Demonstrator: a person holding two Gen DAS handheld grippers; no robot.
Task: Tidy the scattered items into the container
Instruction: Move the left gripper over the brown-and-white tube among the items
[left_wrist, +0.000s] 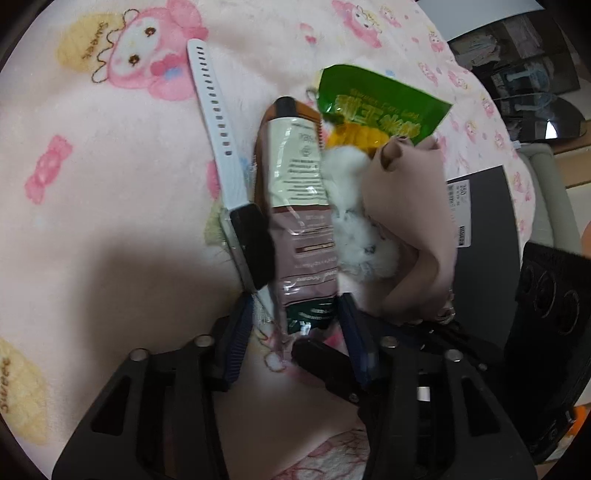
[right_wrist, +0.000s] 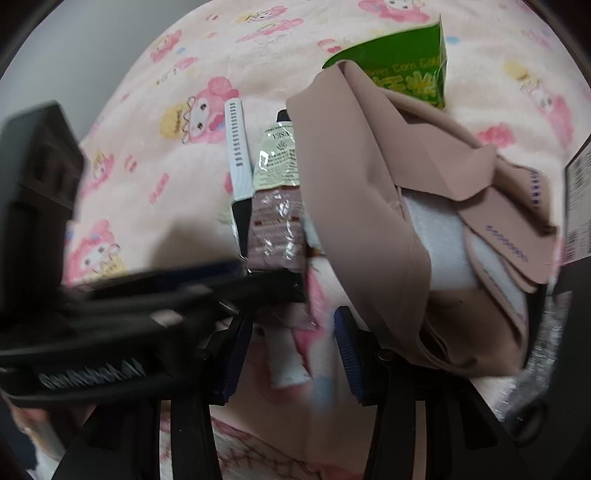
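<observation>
A pile lies on the pink cartoon blanket (left_wrist: 110, 166): a brown-and-cream tube (left_wrist: 299, 206), a smartwatch with a white strap (left_wrist: 225, 155), a green snack packet (left_wrist: 380, 107), a white fluffy toy (left_wrist: 354, 221) and a beige cloth (left_wrist: 410, 221). My left gripper (left_wrist: 295, 332) is open, its fingers on either side of the tube's crimped end. In the right wrist view my right gripper (right_wrist: 291, 350) is open over the blanket, just short of the tube (right_wrist: 277, 206), watch (right_wrist: 240, 162) and beige cloth (right_wrist: 369, 221). The green packet (right_wrist: 406, 62) lies behind the cloth.
A dark box with a label (left_wrist: 484, 236) lies at the right, beside the pile, and also shows in the right wrist view (right_wrist: 580, 206). The left gripper's black body (right_wrist: 110, 314) crosses the right wrist view. A grey chair and shelves (left_wrist: 535, 92) stand beyond the bed edge.
</observation>
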